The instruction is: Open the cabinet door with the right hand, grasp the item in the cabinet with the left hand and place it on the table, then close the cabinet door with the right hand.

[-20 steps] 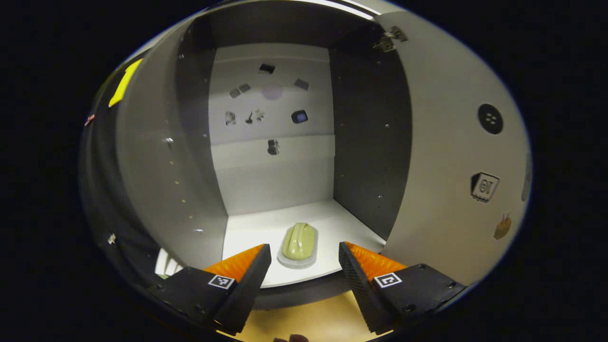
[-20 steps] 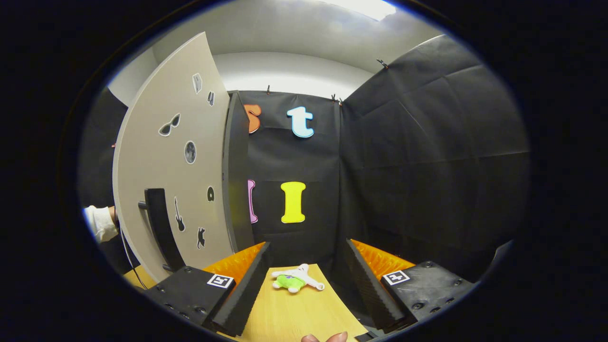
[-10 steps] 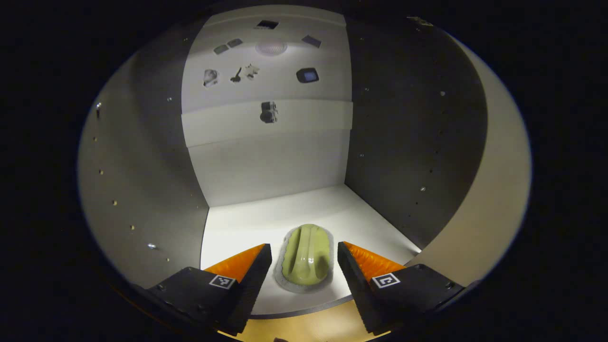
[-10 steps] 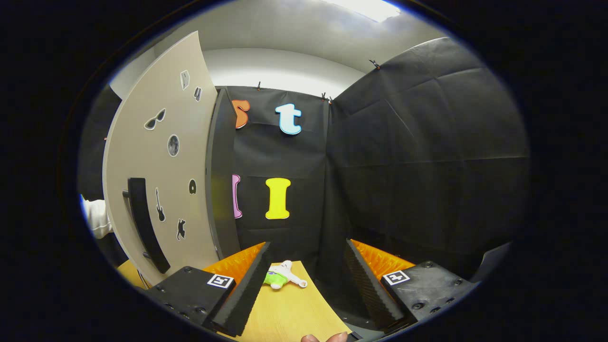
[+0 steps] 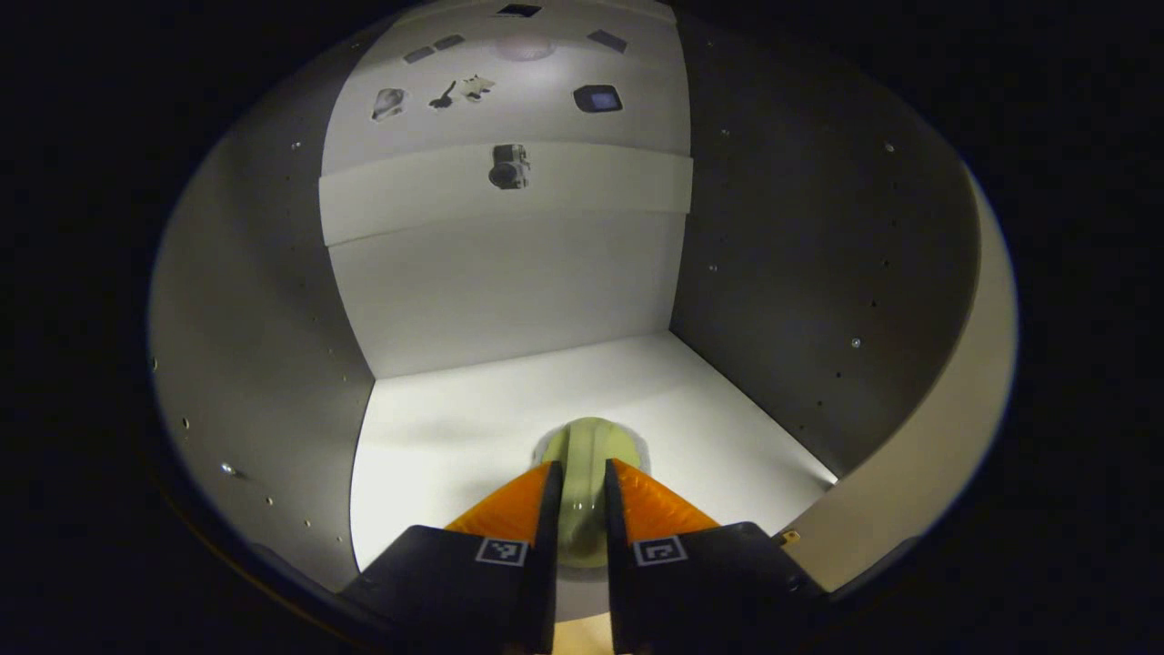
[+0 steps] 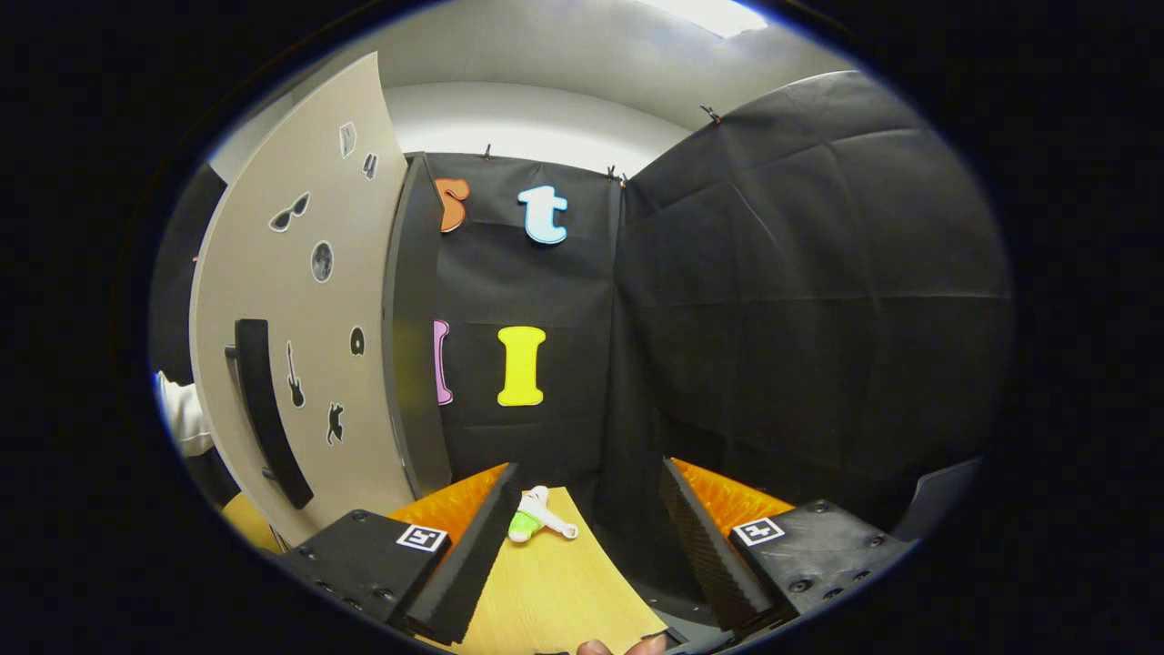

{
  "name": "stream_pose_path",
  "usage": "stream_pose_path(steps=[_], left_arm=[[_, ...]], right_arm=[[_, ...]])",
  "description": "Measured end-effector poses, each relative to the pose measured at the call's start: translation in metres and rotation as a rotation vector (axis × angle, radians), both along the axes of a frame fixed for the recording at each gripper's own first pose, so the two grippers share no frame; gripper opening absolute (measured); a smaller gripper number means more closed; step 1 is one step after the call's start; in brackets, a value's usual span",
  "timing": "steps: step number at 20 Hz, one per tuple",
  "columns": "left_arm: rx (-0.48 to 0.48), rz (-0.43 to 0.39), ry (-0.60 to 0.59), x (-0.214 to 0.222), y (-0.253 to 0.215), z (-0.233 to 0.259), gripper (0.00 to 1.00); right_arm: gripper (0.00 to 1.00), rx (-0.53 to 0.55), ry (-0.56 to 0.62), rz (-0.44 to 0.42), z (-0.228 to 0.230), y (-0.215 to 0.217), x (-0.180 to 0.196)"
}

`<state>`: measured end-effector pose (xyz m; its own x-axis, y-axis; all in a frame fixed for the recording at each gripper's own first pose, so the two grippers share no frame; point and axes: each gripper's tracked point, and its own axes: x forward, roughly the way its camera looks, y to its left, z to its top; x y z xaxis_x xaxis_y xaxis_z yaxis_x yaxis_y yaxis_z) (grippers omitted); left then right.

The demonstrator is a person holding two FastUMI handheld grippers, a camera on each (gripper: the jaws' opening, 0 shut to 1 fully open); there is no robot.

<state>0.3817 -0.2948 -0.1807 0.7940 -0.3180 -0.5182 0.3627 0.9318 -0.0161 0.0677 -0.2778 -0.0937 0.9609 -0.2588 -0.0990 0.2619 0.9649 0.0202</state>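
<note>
Inside the cabinet (image 5: 509, 273), on its white floor, the left gripper (image 5: 579, 487) has its two fingers drawn close together, one against each long side of the item (image 5: 589, 446), so it is clenched on it. That item is a pale yellow-green, glossy, rounded lump with lengthwise ridges, seated on a flat grey base whose rim shows around its far end. It sits toward the front edge of the cabinet floor, roughly midway between the two dark side walls and well clear of the white back panel, where several small stickers (image 5: 509, 166) are stuck high up.

Over by the cabinet's open door (image 6: 309, 318), the right gripper (image 6: 582, 532) hangs with its jaws spread wide and nothing between them, touching nothing. The door's pale outer face carries a dark bar handle (image 6: 264, 409) and small stickers. A white sleeve (image 6: 182, 414) shows past the door's edge. Beside the door on the wooden table (image 6: 555, 591) lies a small green-and-white toy figure (image 6: 536, 520).
</note>
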Motion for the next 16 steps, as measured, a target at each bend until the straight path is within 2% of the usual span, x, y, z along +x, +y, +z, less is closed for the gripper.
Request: stream_pose_path(steps=[2,6,12,16], left_arm=[[0.002,0.022,-0.009,-0.004,0.006,0.002,0.23],[-0.028,0.000,-0.037,-0.031,0.012,0.019,0.22],[-0.081,0.009,-0.095,-0.100,0.032,0.052,0.22],[-0.059,0.027,-0.140,-0.150,0.050,0.057,0.22]], right_arm=[[0.98,0.003,0.002,-0.001,-0.001,0.003,-0.002],[0.98,0.020,-0.018,0.014,0.004,0.013,0.000],[0.98,0.039,-0.042,0.068,0.009,0.036,0.011],[0.98,0.074,-0.049,0.099,0.009,0.048,0.021]])
